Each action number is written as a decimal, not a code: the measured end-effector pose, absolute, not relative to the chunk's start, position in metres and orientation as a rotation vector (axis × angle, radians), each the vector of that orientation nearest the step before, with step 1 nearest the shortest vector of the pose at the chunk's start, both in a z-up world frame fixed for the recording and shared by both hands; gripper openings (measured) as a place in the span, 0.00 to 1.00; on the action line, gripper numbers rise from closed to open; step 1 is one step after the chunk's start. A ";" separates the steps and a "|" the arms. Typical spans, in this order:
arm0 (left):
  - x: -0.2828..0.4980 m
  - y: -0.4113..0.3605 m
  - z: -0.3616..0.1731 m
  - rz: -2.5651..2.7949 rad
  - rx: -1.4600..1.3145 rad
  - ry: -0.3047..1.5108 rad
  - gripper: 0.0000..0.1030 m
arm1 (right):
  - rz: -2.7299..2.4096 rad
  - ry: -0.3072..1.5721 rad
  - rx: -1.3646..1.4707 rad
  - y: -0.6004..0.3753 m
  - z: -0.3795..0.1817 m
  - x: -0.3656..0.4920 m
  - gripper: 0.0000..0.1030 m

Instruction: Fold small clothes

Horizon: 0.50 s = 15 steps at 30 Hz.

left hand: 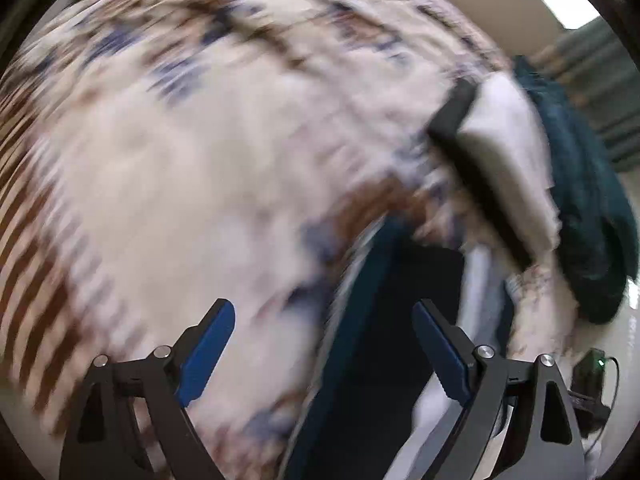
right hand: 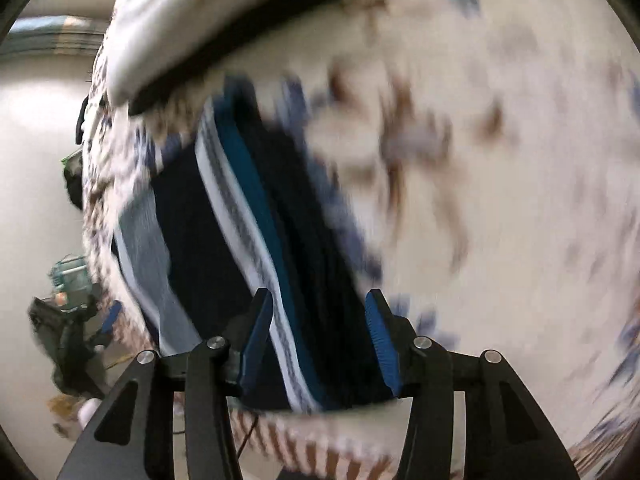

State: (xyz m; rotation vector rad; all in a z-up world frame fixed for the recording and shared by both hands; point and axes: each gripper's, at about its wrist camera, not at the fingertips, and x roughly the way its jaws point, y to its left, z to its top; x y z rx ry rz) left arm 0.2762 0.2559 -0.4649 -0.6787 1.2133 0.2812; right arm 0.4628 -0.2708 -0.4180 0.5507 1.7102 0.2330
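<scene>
We are looking down on a cream patterned cover (left hand: 192, 184), printed with brown and blue marks and a band of brown stripes along its edge; it is spreading across a raised surface that we cannot make out beneath it, and both views are blurring. Lying directly on it is a dark navy garment (right hand: 208, 240) with a teal band and white-and-grey striped edging, sitting close to the cover's edge. Also resting on the cover is a folded white cloth with a black band (left hand: 496, 152), and just beside that a dark teal knitted piece (left hand: 588, 200) is lying at the far edge.
</scene>
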 end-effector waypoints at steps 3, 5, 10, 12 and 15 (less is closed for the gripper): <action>0.232 0.250 -0.480 0.349 -0.704 1.281 0.88 | 0.190 1.661 0.522 -0.266 -0.410 0.442 0.08; 0.202 0.242 -0.496 0.396 -0.673 1.344 0.88 | 0.118 1.604 0.508 -0.274 -0.393 0.437 0.08; 0.163 0.232 -0.538 0.443 -0.647 1.399 0.88 | 0.134 1.718 0.481 -0.279 -0.410 0.443 0.11; 0.163 0.230 -0.545 0.424 -0.626 1.380 0.96 | 0.119 1.745 0.453 -0.278 -0.414 0.441 0.32; 0.168 0.229 -0.553 0.432 -0.636 1.383 1.00 | 0.098 1.677 0.606 -0.296 -0.409 0.429 0.52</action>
